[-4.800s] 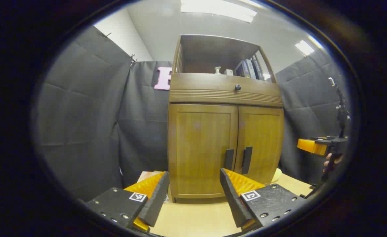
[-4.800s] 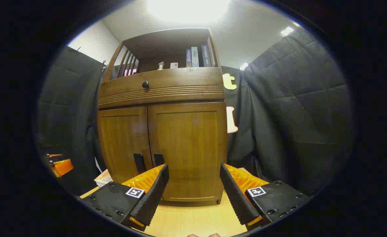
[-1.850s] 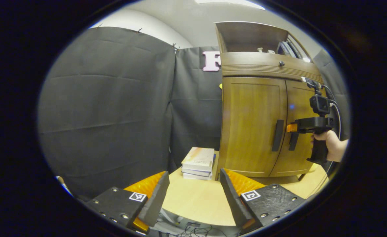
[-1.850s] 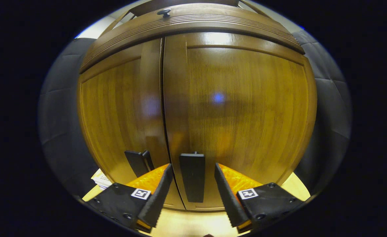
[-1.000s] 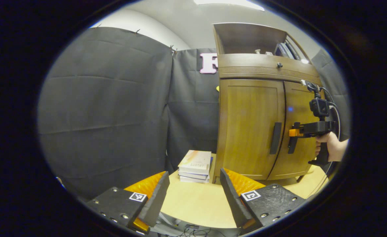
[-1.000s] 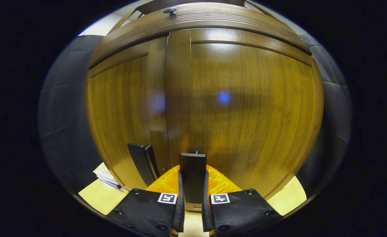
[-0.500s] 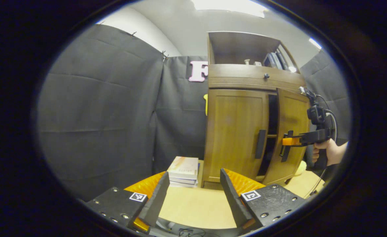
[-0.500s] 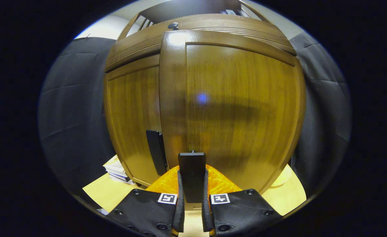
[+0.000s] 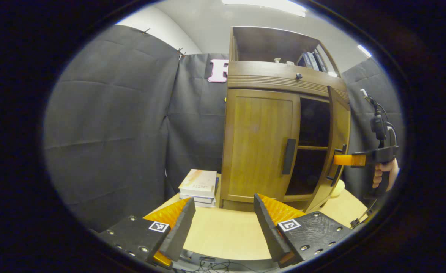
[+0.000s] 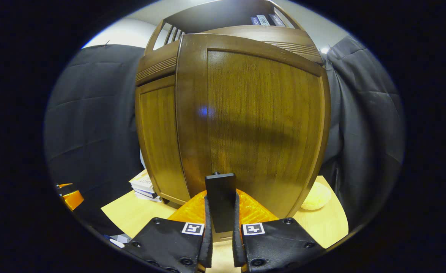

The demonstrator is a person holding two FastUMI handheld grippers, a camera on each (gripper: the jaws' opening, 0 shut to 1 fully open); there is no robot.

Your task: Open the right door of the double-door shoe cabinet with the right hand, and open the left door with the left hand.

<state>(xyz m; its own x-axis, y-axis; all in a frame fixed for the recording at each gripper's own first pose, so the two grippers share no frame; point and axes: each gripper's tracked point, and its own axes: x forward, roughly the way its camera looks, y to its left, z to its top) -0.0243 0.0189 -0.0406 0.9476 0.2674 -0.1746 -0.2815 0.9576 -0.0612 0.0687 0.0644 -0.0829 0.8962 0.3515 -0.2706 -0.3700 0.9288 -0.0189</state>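
A booth hung with black cloth surrounds a pale wooden table point(image 9: 223, 235). On the table stands the shoe cabinet point(image 9: 279, 76), the largest thing here, with books on its top shelf. Its right door point(image 10: 253, 113) is swung well out, baring a dark interior with 1 shelf; its left door point(image 9: 259, 144) sits flush and closed, its dark handle point(image 9: 289, 156) untouched. A stack of books point(image 9: 198, 184) lies just beside the cabinet's left side. A small yellowish round thing point(image 10: 314, 197) rests by the right door's foot. The right gripper point(image 10: 221, 227) clamps the right door's handle point(image 10: 220, 206) between both fingers. The left gripper point(image 9: 223, 223) hovers above the table's near edge, jaws spread wide, holding nothing, well apart from the cabinet.
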